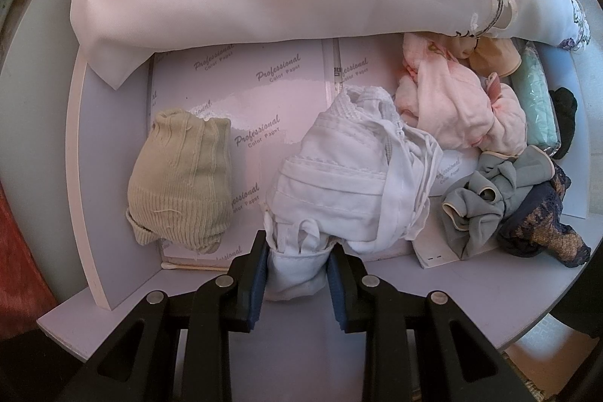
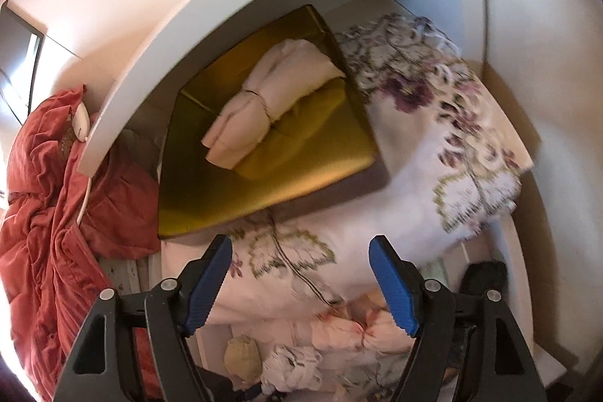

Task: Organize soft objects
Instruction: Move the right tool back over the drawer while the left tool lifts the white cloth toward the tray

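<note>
Below, white drawer (image 1: 113, 183) lined with paper, left gripper (image 1: 297, 251) clamping white garment (image 1: 339, 183), right gripper (image 2: 301, 281) wide over floral cloth (image 2: 433, 145).

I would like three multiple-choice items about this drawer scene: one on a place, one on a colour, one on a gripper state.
1. Where does the ribbed sock lie?
A. left of the white garment
B. on the pink garments
C. under the grey cloth

2. What colour is the box in the right wrist view?
A. blue
B. golden
C. black

3. What is the state of the left gripper?
A. open and holding nothing
B. shut on the sock
C. shut on the white garment

Answers:
1 A: the sock lies apart, left of the white garment.
2 B: the box shines golden.
3 C: both pads press the garment's lower end, while the right gripper stands open.
</note>
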`<action>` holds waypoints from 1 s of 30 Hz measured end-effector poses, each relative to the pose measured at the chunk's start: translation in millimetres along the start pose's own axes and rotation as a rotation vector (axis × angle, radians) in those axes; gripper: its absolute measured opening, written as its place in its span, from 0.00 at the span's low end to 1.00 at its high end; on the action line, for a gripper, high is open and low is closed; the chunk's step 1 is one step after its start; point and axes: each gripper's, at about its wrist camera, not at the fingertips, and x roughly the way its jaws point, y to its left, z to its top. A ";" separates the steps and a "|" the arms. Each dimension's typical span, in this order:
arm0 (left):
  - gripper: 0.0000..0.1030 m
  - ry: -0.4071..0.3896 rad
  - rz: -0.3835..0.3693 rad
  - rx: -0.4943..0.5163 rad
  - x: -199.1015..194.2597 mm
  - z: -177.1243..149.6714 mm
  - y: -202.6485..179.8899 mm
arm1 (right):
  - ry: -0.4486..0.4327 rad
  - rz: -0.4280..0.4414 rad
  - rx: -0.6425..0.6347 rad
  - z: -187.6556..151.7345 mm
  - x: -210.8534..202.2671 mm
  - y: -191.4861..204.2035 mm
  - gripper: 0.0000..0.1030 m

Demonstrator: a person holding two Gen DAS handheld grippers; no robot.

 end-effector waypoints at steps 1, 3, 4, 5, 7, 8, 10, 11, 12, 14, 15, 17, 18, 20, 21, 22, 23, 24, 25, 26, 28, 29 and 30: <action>0.28 0.000 0.000 0.000 0.0 0.0 0.1 | 0.007 -0.008 0.004 -3.4 -0.8 -4.4 0.75; 0.28 0.000 0.000 -0.001 0.0 0.0 -0.1 | 0.028 -0.034 0.028 -10.2 -1.2 -15.4 0.75; 0.28 0.000 0.000 -0.001 0.3 -0.4 0.3 | 0.039 -0.041 0.042 -13.0 -1.0 -19.9 0.75; 0.28 0.000 -0.001 0.000 0.0 -0.1 0.3 | 0.049 -0.049 0.059 -15.6 -0.8 -24.6 0.75; 0.28 0.001 -0.002 0.001 -0.3 0.2 -0.3 | 0.069 -0.077 0.087 -21.0 -0.1 -33.2 0.75; 0.27 0.001 -0.002 0.002 -0.6 0.5 -0.5 | 0.079 -0.090 0.098 -23.8 0.4 -36.8 0.76; 0.27 0.002 -0.003 0.004 -1.2 1.3 -0.2 | 0.112 -0.124 0.124 -30.8 3.3 -45.4 0.76; 0.27 0.002 -0.005 0.004 -1.5 1.4 0.2 | 0.135 -0.147 0.135 -35.9 5.7 -50.4 0.76; 0.27 0.002 -0.006 0.005 -1.7 1.3 0.8 | 0.155 -0.165 0.144 -40.7 7.6 -54.4 0.76; 0.26 0.003 -0.010 0.005 -2.4 1.3 1.7 | 0.224 -0.201 0.167 -53.2 17.3 -67.3 0.76; 0.25 0.002 -0.017 0.000 -3.5 1.7 2.9 | 0.253 -0.221 0.174 -58.4 22.2 -72.3 0.76; 0.24 0.002 -0.028 -0.012 -4.4 1.5 6.2 | 0.306 -0.266 0.182 -68.3 32.4 -83.1 0.76; 0.24 0.001 -0.032 -0.016 -5.3 1.2 8.4 | 0.326 -0.276 0.185 -71.8 36.5 -86.8 0.76; 0.24 -0.003 -0.047 -0.041 -8.5 1.9 14.3 | 0.381 -0.282 0.170 -78.2 48.3 -88.2 0.76; 0.24 -0.004 -0.055 -0.055 -9.5 2.0 17.7 | 0.410 -0.281 0.145 -81.9 55.0 -85.4 0.77; 0.24 -0.004 -0.058 -0.064 -10.1 1.9 20.8 | 0.434 -0.284 0.120 -85.3 60.0 -82.8 0.77; 0.24 -0.006 -0.061 -0.071 -10.6 1.1 24.0 | 0.464 -0.302 0.084 -90.8 66.8 -78.7 0.77; 0.24 -0.006 -0.066 -0.078 -11.4 0.5 26.1 | 0.479 -0.324 0.054 -95.6 71.5 -75.9 0.77; 0.24 -0.010 -0.076 -0.090 -13.3 0.1 29.1 | 0.502 -0.350 0.014 -102.0 77.5 -73.5 0.77; 0.24 -0.015 -0.082 -0.102 -15.8 0.2 32.3 | 0.525 -0.365 -0.009 -106.9 82.3 -72.9 0.77; 0.24 -0.022 -0.097 -0.121 -19.9 -0.4 37.6 | 0.562 -0.404 -0.048 -117.6 91.9 -73.5 0.77; 0.24 -0.025 -0.104 -0.127 -21.5 -0.9 39.3 | 0.572 -0.419 -0.065 -121.2 95.3 -73.6 0.77; 0.24 -0.029 -0.106 -0.130 -23.3 -1.1 41.4 | 0.585 -0.439 -0.081 -124.9 99.0 -74.5 0.77</action>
